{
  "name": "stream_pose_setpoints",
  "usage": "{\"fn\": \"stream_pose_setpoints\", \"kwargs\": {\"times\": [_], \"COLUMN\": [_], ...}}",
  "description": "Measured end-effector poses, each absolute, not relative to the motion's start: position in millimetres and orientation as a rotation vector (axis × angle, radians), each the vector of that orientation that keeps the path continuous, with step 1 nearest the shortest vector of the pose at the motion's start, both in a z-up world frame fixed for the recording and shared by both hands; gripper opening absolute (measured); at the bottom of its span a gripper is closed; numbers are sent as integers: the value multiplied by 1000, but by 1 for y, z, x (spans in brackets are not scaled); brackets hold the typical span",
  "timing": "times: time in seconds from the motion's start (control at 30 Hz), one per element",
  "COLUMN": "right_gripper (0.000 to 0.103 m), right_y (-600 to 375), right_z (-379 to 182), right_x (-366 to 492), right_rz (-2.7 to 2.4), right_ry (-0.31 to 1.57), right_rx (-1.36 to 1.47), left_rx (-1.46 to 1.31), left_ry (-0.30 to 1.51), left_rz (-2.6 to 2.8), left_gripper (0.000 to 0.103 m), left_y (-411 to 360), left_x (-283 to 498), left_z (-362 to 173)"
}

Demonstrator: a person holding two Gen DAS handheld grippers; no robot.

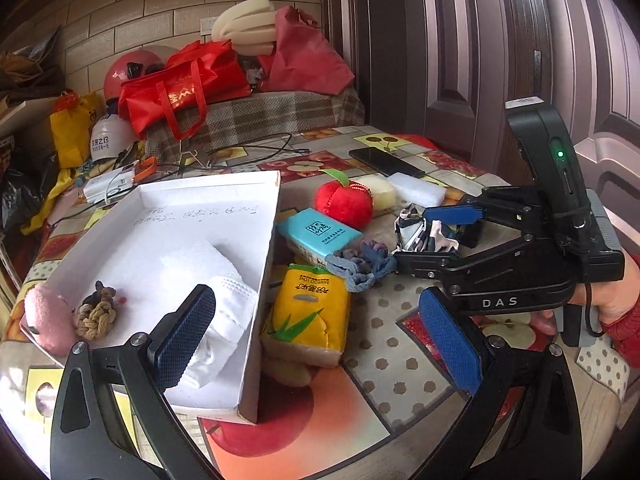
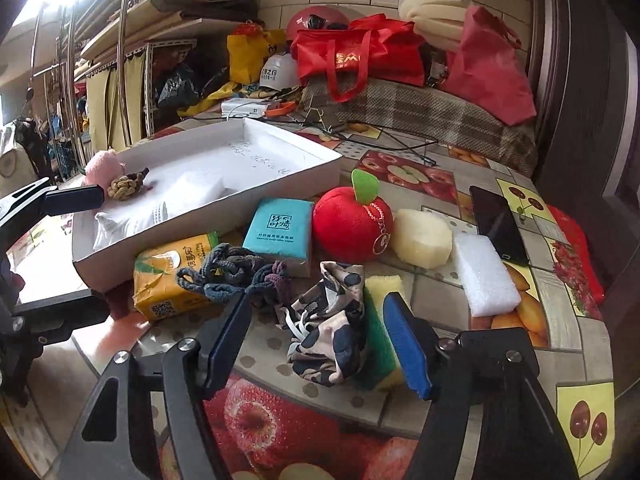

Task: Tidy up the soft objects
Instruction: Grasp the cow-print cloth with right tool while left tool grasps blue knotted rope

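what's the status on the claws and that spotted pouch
Left claw open, empty. Right claw open around spotted pouch, pads not yet pressing. Green-yellow sponge crowds the right pad.

Plush apple (image 2: pixel 352 222); glossy tablecloth (image 2: pixel 280 412); matt cardboard box (image 2: pixel 208 216).

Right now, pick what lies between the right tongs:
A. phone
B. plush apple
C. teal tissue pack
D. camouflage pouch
D: the camouflage pouch sits between the right tongs, beside a sponge; the apple lies farther off.
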State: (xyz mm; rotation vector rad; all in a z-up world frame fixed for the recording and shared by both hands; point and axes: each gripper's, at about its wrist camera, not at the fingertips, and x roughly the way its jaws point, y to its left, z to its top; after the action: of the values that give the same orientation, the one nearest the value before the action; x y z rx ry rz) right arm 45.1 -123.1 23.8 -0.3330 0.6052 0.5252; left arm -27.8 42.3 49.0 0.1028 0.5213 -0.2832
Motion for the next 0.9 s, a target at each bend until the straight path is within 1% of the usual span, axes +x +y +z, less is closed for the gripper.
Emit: {"fn": "stream_pose_setpoints", "kwargs": {"times": [0.03,0.07,0.1,0.13,0.17,0.23,0.4,0.47,0.5,0.57,0.63,0.67,0.7,0.73,0.77,0.8,0.83,0.9], "right_gripper": [60,41,26,26,22,20,19,19,19,19,19,19,19,19,19,19,19,19], "right_y": [-121,-121,-122,-126,-132,-150,-202,-213,-215,-218,-220,-220,-220,-221,-223,-225,-229,-239], "right_z": [24,23,23,23,23,25,39,41,42,43,44,44,44,44,45,47,49,53], "right_x": [44,42,40,37,36,34,16,5,1,-1,0,2,3,2,1,-1,-2,-7], "right_rz": [527,529,531,538,540,529,563,571,570,563,560,559,559,561,563,565,563,544], "right_ry": [597,587,580,580,588,599,531,503,497,494,491,494,495,492,480,457,436,388], "right_rx": [-356,-378,-393,-394,-383,-332,-159,-137,-130,-119,-106,-103,-99,-95,-86,-72,-54,-8], "left_rx": [106,111,115,120,122,123,148,171,185,205,223,237,254,260,260,255,242,202], "left_ry": [524,527,530,535,541,550,567,588,610,668,723,746,756,758,757,746,725,671], "left_rz": [-292,-299,-306,-314,-321,-333,-361,-358,-344,-317,-297,-290,-277,-283,-297,-303,-308,-322], "left_gripper": [103,103,103,103,103,102,97,92,90,82,79,68,60,36,26,26,21,20], "left_y": [40,37,34,31,28,23,3,-8,-13,-20,-26,-29,-31,-33,-33,-32,-30,-23], "left_x": [-27,-26,-25,-23,-21,-17,1,12,18,33,44,48,50,49,48,46,43,35], "left_z": [48,48,48,48,47,47,46,44,41,34,26,23,20,19,19,21,24,32]}}
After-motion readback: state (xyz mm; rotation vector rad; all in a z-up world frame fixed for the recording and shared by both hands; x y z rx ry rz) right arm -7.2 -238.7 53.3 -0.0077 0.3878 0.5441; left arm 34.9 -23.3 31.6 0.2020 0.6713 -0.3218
